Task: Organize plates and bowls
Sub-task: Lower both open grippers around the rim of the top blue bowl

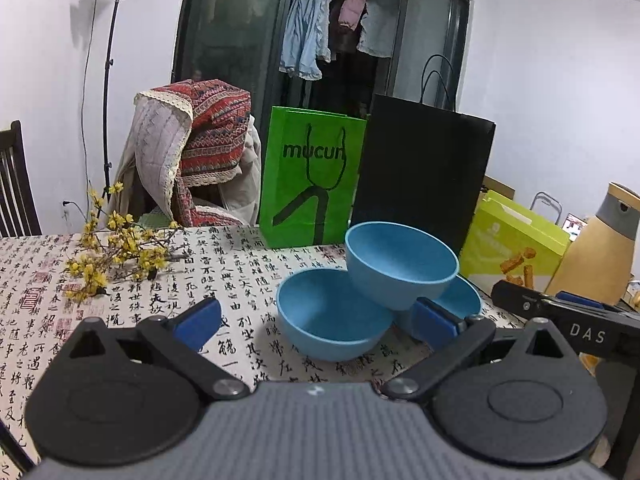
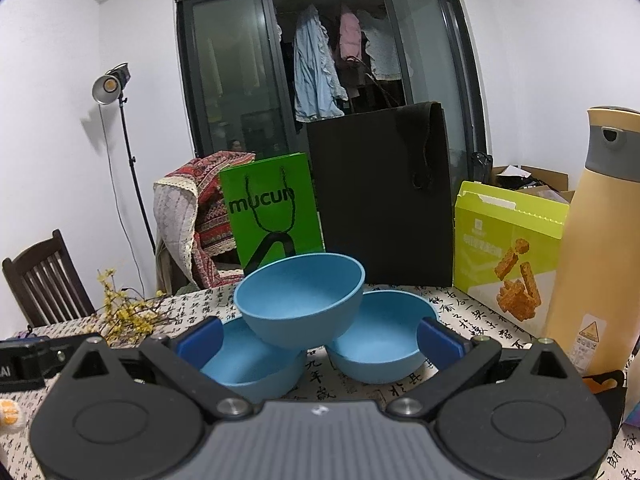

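Three blue bowls (image 2: pixel 300 304) before open right hand-held gripper (image 2: pixel 320 340).

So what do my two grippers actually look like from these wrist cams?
Both match. The left gripper and right gripper each have a ribbed grey body, two round black discs, black linkage arms with silver pivot screws, and blue-padded fingers. In the left view, the right gripper's side carries white "DAS" lettering. No cables or sleeves show.

In front of you, two bowls stand side by side on the table (image 2: pixel 472 312): the left bowl (image 2: pixel 256 364) and the right bowl (image 2: pixel 380 340). A third bowl (image 2: pixel 300 300) rests tilted on both their rims. Behind them stand two paper bags (image 2: pixel 276 208). At the right are a box (image 2: pixel 508 248) and a bottle (image 2: pixel 600 248), at the left a flower branch (image 2: pixel 124 312).
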